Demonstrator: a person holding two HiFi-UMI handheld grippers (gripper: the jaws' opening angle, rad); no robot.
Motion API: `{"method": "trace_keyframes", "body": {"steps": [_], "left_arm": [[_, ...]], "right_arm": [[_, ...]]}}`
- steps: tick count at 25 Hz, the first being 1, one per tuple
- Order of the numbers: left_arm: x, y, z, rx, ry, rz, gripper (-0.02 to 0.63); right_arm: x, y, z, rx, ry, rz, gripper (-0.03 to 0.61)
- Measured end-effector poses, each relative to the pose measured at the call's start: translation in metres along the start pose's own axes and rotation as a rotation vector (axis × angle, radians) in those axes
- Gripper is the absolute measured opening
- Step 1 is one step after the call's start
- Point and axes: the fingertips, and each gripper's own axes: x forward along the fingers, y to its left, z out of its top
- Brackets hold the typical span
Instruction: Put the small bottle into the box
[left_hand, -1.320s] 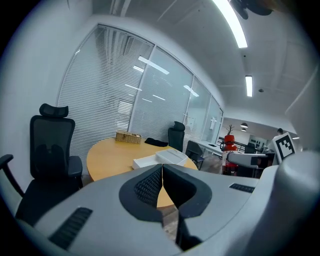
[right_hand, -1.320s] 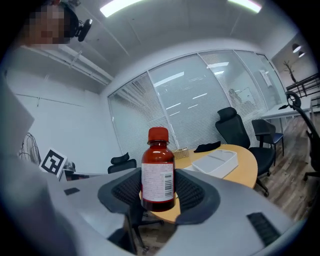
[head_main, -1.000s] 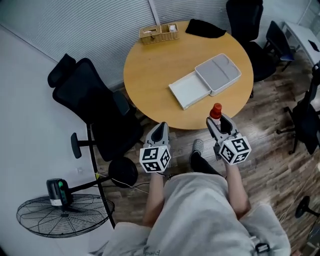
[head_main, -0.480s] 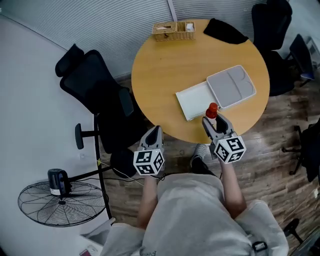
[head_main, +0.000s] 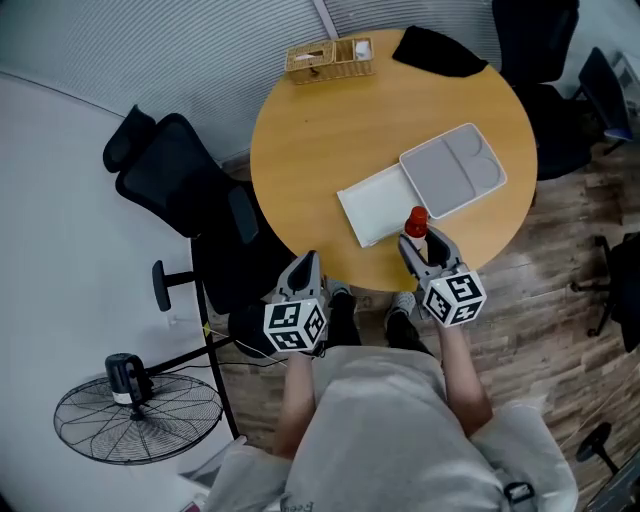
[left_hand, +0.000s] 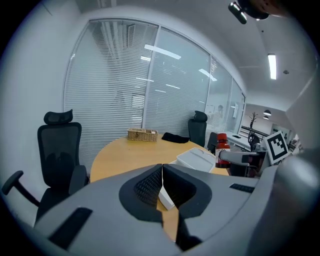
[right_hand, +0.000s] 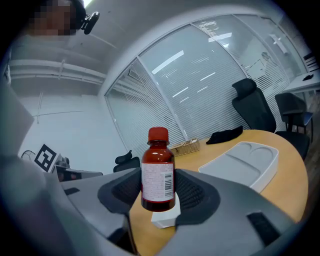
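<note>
the right tongs (head_main: 422, 250) are clamped on the bottle (right_hand: 158, 170), one jaw on each side of its labelled body. the bottle stands upright between the jaws, brown with a red cap and a white label, its cap above the jaw tips. it is held in the air over the near edge of the round worktop (head_main: 330, 130).

the box (head_main: 376, 203), white and open, lies flat on the worktop directly ahead of the right tongs; its near corner shows just below and beyond the bottle in the right gripper view. a grey tray (head_main: 452, 170) lies ahead and to the right of the right tongs, touching the far side of the box.

the left tongs (left_hand: 162, 187) have their jaws together with nothing between them. they are held short of the worktop edge, to the left of the right tongs and well apart from them. the box is ahead and to the right of the left tongs.

a basket (head_main: 329, 58) and a black cloth (head_main: 438, 52) sit at the far edge of the worktop. a black chair (head_main: 185, 195) stands to the left of the left tongs.
</note>
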Motion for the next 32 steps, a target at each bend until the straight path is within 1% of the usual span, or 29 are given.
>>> {"method": "trace_keyframes", "body": {"steps": [6,10,13,16,20,26,32], "left_arm": [[0.028,-0.021,0.009,0.022,0.016,-0.095,0.029],[0.047,-0.025,0.018,0.045,0.010,-0.149,0.029],[0.064,-0.025,0.029,0.048,-0.001,-0.194,0.029],[0.078,-0.018,0.041,0.040,-0.011,-0.227,0.029],[0.092,0.003,0.053,0.041,-0.017,-0.238,0.029],[0.113,0.034,0.059,-0.022,-0.009,-0.279,0.029],[0.138,0.047,0.068,0.005,-0.018,-0.327,0.029]], "right_arm": [[-0.007,-0.028,-0.003,0.070,-0.008,-0.063,0.221],[-0.003,-0.032,-0.002,0.082,-0.028,-0.093,0.221],[0.005,-0.034,0.000,0.080,-0.032,-0.114,0.221],[0.017,-0.031,0.003,0.059,-0.024,-0.130,0.221],[0.040,-0.027,0.006,0.032,-0.001,-0.149,0.221],[0.073,-0.021,0.009,-0.005,0.031,-0.155,0.220],[0.095,-0.030,0.005,-0.018,0.050,-0.196,0.221]]}}
